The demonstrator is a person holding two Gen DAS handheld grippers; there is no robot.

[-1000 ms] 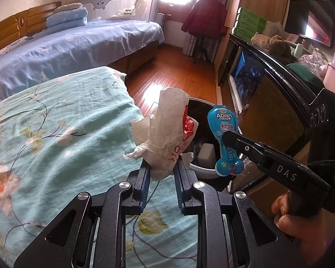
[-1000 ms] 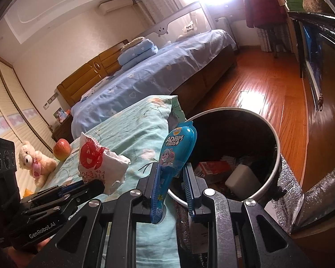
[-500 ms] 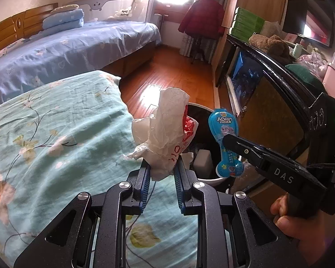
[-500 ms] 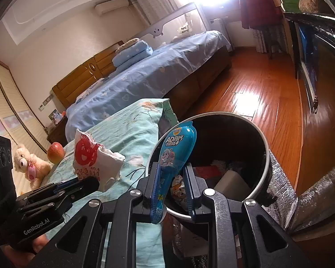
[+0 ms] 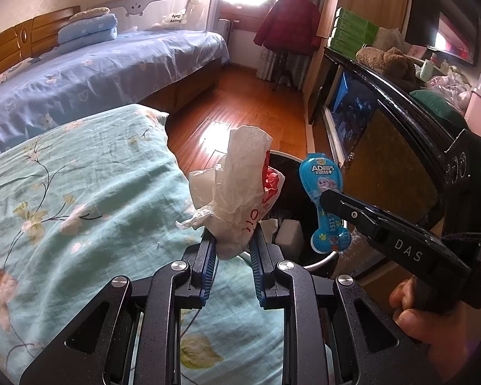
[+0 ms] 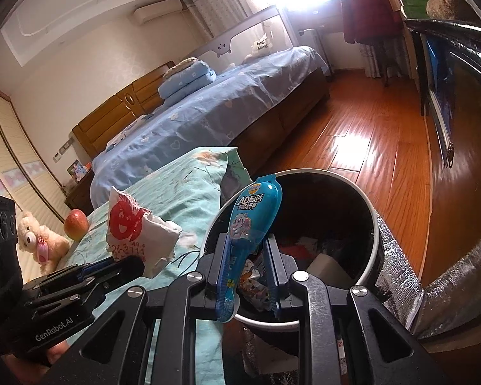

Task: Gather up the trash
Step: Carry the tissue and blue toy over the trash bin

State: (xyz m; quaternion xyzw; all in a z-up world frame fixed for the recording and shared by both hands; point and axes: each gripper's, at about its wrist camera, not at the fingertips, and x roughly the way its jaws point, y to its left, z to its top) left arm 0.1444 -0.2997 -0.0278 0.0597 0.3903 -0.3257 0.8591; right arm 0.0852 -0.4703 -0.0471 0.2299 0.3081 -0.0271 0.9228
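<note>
My left gripper (image 5: 232,243) is shut on a crumpled white paper wrapper with red print (image 5: 240,192), held over the bed's edge beside the bin; it also shows in the right wrist view (image 6: 134,231). My right gripper (image 6: 247,250) is shut on a blue snack packet (image 6: 250,221) and holds it above the black trash bin (image 6: 375,224), which has a white rim and several bits of trash inside. The packet (image 5: 324,199) and the bin (image 5: 320,261) also show in the left wrist view.
A bed with a teal flowered cover (image 5: 80,192) lies to the left of the bin. A red apple (image 6: 76,224) and a teddy bear (image 6: 38,243) lie on it. A blue bed (image 5: 96,73) is behind. A dark cabinet (image 5: 384,122) stands right, wooden floor (image 6: 368,147) beyond.
Both grippers have moved forward with their loads. The right gripper's blue packet now stands over the bin's opening. Both grips are unchanged.
</note>
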